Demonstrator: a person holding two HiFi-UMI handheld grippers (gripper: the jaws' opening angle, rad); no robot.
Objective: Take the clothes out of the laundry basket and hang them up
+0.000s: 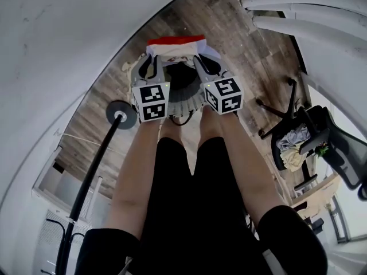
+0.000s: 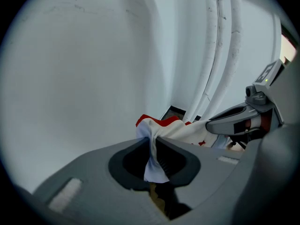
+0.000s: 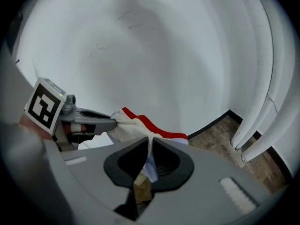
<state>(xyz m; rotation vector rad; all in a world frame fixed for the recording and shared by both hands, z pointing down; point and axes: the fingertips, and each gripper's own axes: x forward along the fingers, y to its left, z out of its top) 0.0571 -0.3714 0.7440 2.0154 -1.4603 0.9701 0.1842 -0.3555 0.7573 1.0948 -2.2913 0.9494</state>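
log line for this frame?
left gripper: shut on garment | right gripper: shut on garment | garment: white, red edge, held between both | hung: no

Head view downward, close views share garment (image 1: 174, 43)

left gripper (image 2: 153, 142): jaws pinched on the garment (image 2: 174, 129); held out ahead
right gripper (image 3: 151, 143): pinched likewise; level beside the left
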